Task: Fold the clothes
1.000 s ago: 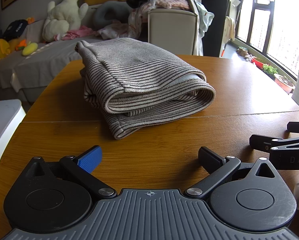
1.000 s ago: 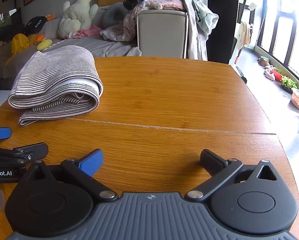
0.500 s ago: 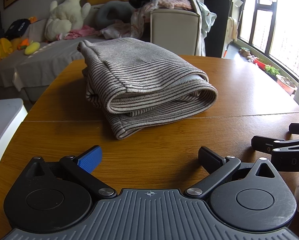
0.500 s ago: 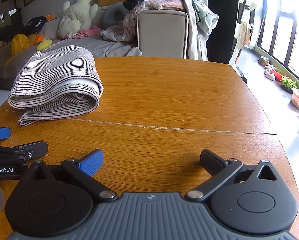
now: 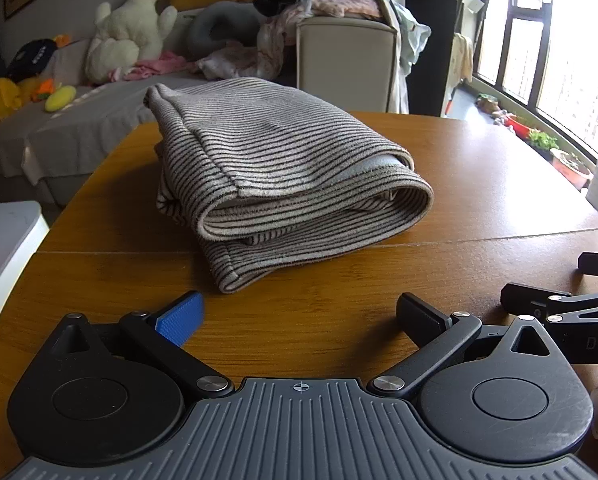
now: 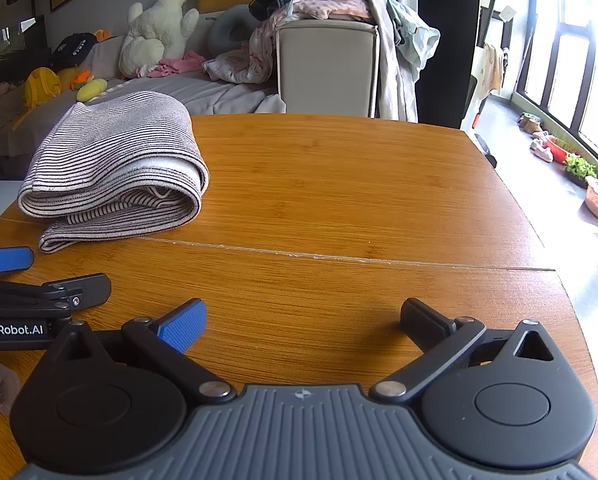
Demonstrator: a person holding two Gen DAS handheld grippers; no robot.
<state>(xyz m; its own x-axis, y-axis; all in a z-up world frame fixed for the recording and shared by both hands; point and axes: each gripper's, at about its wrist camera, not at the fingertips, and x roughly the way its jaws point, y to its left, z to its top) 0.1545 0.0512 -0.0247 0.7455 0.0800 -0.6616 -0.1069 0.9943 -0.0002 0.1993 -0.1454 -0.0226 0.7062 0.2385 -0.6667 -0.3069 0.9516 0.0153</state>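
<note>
- A grey-and-black striped knit garment (image 5: 283, 184), folded into a thick, soft bundle, lies on the warm brown wooden table (image 5: 479, 176); its rounded fold faces the cameras and a lower layer sticks out toward the near edge.
- Seen from the right wrist, the same striped garment (image 6: 115, 176) sits on the left part of the table (image 6: 359, 200), just beyond the thin seam that runs across the tabletop.
- The left gripper (image 5: 299, 316) has its two fingers spread wide, one with a blue ribbed pad (image 5: 181, 318) and one black; nothing is between them, and they hover over bare wood just short of the garment's near corner, not touching it.
- The right gripper (image 6: 303, 320) is likewise spread wide and empty, above bare table to the right of the garment and well apart from it.
- Each gripper shows at the edge of the other's view: the right one's black fingers at the right side of the left-wrist picture, the left one's blue pad and black finger at the left side of the right-wrist picture.
- Beyond the table stands a grey-covered sofa (image 5: 79, 116) with a white plush toy (image 5: 131, 48), and a beige chair back (image 6: 327, 72) heaped with a loose pile of clothes (image 6: 331, 0).
- Tall dark-framed windows (image 5: 547, 48) run along the right.
</note>
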